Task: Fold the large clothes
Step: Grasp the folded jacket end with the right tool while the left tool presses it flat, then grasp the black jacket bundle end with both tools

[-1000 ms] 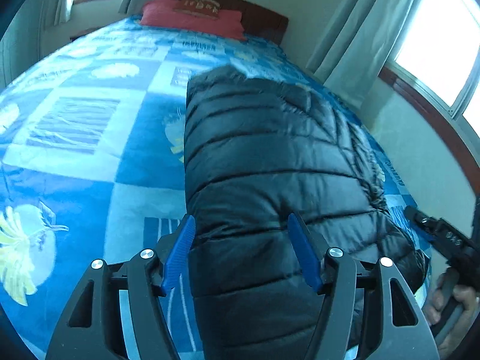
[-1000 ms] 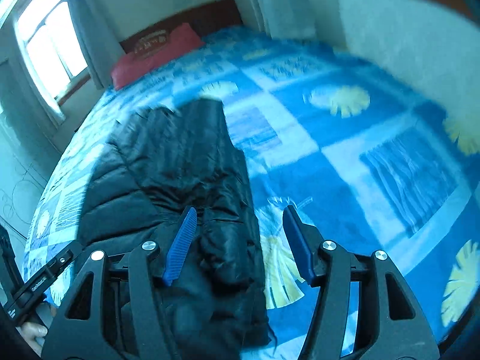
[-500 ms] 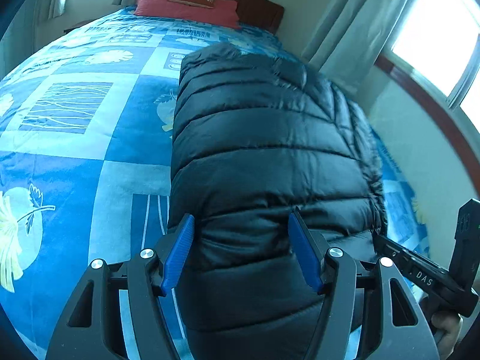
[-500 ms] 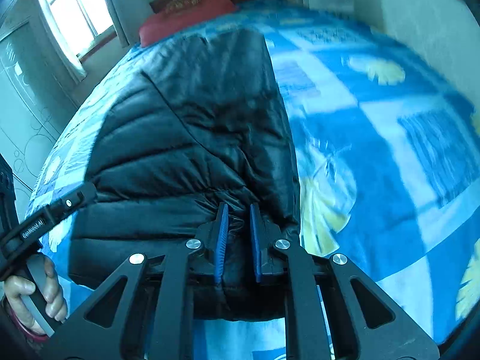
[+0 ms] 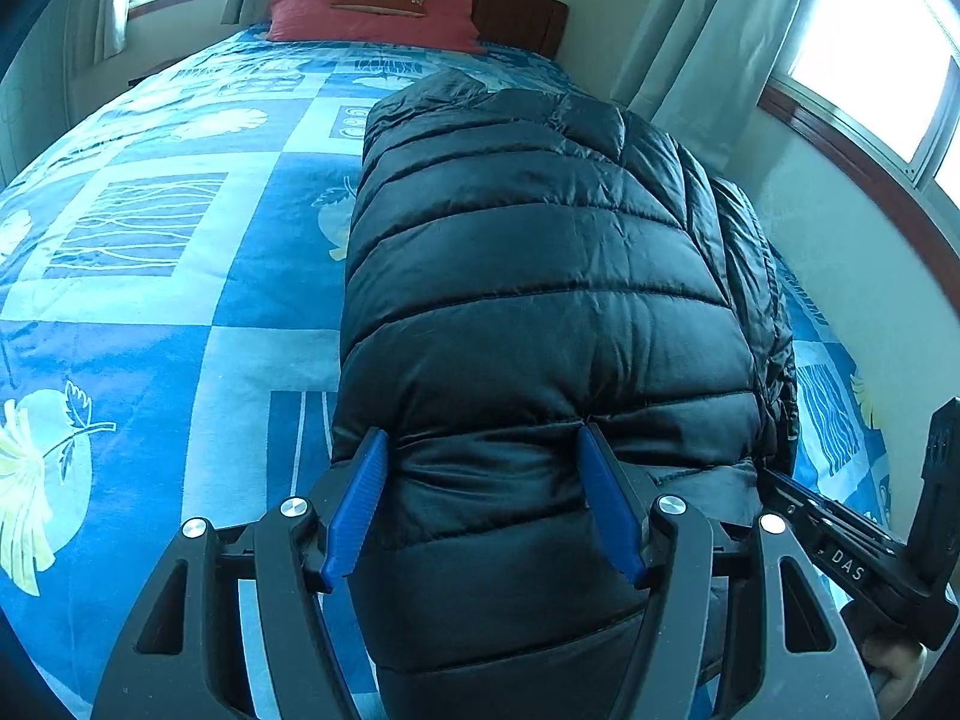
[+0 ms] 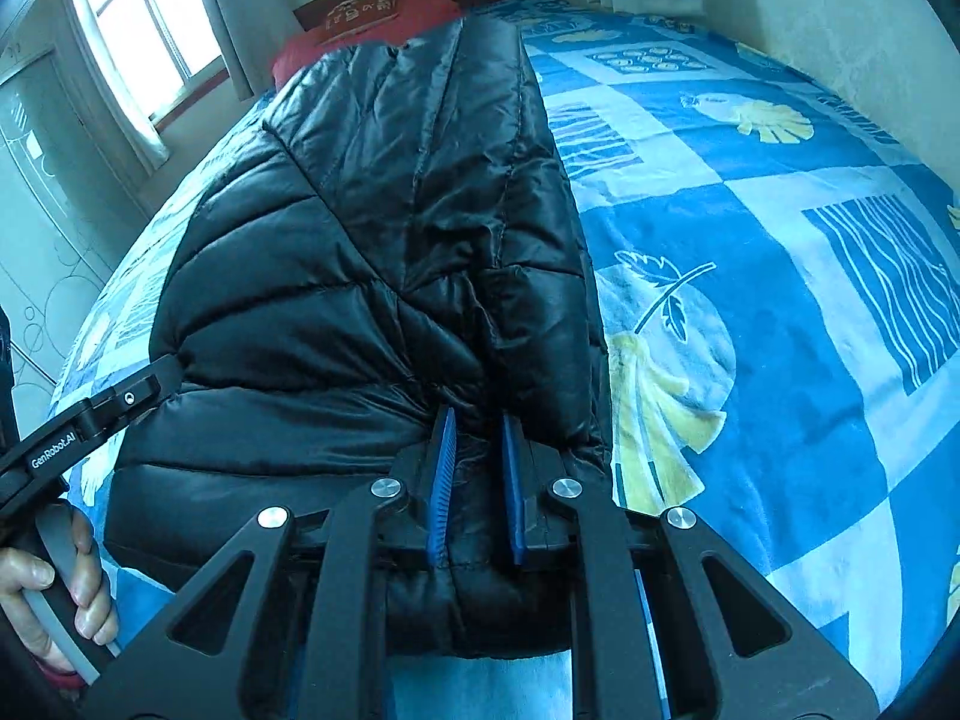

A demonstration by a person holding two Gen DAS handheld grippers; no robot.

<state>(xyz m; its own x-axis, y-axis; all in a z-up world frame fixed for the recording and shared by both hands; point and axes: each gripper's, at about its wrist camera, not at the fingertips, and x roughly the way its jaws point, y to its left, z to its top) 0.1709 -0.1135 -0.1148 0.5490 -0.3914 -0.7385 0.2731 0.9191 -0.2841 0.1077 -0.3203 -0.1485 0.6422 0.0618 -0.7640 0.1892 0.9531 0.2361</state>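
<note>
A black puffer jacket [image 5: 540, 276] lies lengthwise on the bed, folded narrow, its near end at both grippers. My left gripper [image 5: 477, 450] grips the near left part of the jacket; its blue pads stand wide and dent the thick, wrinkled padding between them. My right gripper [image 6: 478, 420] is shut on a narrow pinch of the jacket [image 6: 360, 252] at its near right edge, where the fabric bunches into creases. Each gripper's black body shows in the other's view, and a hand [image 6: 54, 588] holds the left one's handle.
The bed has a blue patterned cover [image 5: 150, 300] with a red pillow [image 5: 372, 18] at the wooden headboard. A wall [image 6: 840, 12] runs along the bed's right side in the right wrist view. Curtains [image 5: 690, 42] and windows stand on the other side.
My right gripper came down onto the jacket's near right edge and closed from wide to a tight pinch on it. My left gripper sank slightly with its jaws unchanged.
</note>
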